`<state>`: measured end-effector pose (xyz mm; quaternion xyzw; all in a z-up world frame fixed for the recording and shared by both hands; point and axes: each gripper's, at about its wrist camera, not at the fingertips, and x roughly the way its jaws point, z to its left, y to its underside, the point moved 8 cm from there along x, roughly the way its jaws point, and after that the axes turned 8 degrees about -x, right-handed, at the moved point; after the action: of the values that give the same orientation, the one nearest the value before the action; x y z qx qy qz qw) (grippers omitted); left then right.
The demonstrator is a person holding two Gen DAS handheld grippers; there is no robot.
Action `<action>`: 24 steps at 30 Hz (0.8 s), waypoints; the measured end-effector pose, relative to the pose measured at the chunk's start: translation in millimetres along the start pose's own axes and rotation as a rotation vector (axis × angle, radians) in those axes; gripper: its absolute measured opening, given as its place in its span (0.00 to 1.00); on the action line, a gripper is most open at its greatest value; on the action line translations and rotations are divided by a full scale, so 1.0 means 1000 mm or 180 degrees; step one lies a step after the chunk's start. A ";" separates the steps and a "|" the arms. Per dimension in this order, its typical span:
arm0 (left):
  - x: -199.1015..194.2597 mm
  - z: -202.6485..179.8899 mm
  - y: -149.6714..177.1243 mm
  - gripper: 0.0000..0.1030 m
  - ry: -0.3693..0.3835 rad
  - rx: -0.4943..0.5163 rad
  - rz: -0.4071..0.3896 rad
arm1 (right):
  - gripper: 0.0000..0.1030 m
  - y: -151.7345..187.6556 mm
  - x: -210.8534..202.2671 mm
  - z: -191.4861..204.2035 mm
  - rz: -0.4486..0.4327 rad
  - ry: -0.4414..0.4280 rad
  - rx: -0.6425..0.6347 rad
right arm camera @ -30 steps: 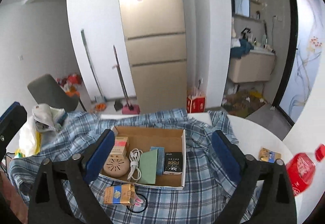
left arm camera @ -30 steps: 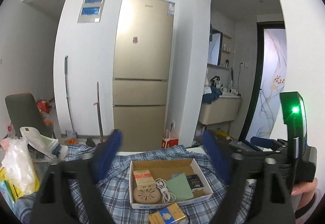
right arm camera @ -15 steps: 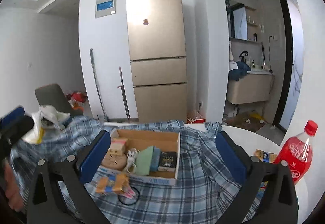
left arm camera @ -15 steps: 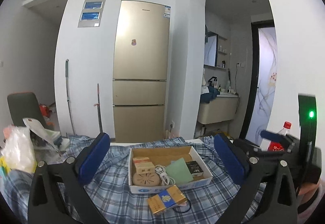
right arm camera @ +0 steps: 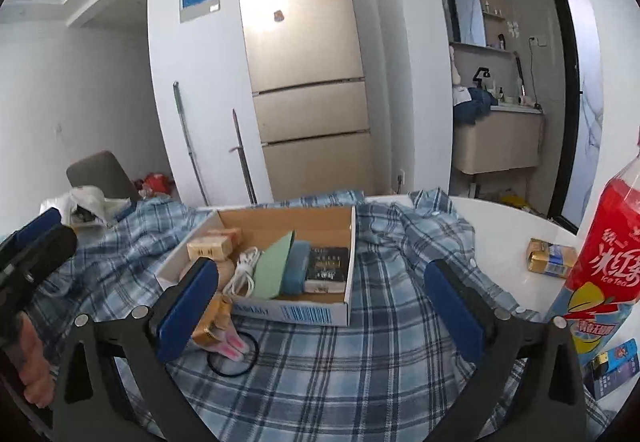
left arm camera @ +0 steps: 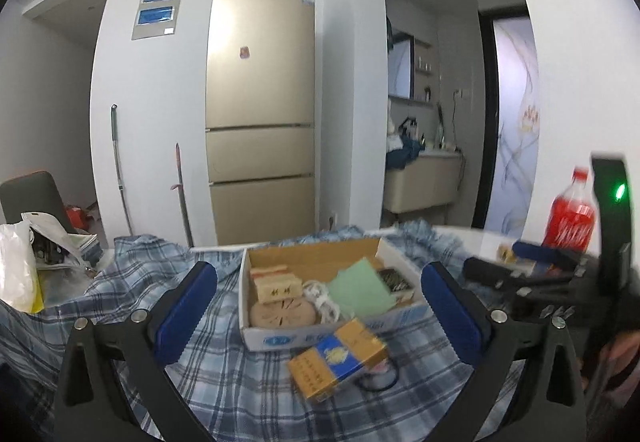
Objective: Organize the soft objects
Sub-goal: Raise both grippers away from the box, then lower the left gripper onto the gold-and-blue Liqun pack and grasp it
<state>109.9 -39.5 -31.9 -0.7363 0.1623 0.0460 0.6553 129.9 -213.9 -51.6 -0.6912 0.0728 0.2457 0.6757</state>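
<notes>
The plaid shirt [right arm camera: 360,354] lay spread and rumpled over the round table [right arm camera: 504,217], its long axis running left to right, with a cardboard box [right arm camera: 296,312] resting on it. The left gripper [left arm camera: 320,316] and the right gripper [right arm camera: 320,308] both hovered above the cloth, jaws wide apart and holding nothing. A red bottle [right arm camera: 612,254] stood upright at the right.

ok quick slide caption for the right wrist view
Open right gripper above a plaid shirt bearing a cardboard box, red bottle at right.
</notes>
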 end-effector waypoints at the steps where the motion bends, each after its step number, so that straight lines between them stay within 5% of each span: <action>1: 0.005 0.000 0.004 1.00 0.0001 0.0001 0.0052 | 1.00 0.004 0.002 0.002 0.0050 -0.0063 0.0009; 4: 0.021 0.001 0.014 1.00 0.0027 -0.0027 0.0286 | 1.00 0.010 0.007 0.005 0.0143 -0.0108 0.0011; 17: 0.031 0.013 0.022 1.00 0.0093 -0.0225 0.0499 | 1.00 0.014 0.006 0.020 0.0119 -0.0020 -0.0242; 20: 0.043 0.003 0.026 0.96 0.0424 -0.0027 0.0932 | 1.00 0.012 0.005 0.017 0.0101 0.0024 -0.0231; 24: 0.044 -0.014 0.023 0.90 0.0556 0.0465 0.1187 | 1.00 0.008 0.000 0.005 0.0025 0.0193 -0.0144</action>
<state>142.2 -62.6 -64.2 -0.6453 0.3547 0.0906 0.6705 125.3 -209.5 -58.7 -0.7132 0.0904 0.2289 0.6564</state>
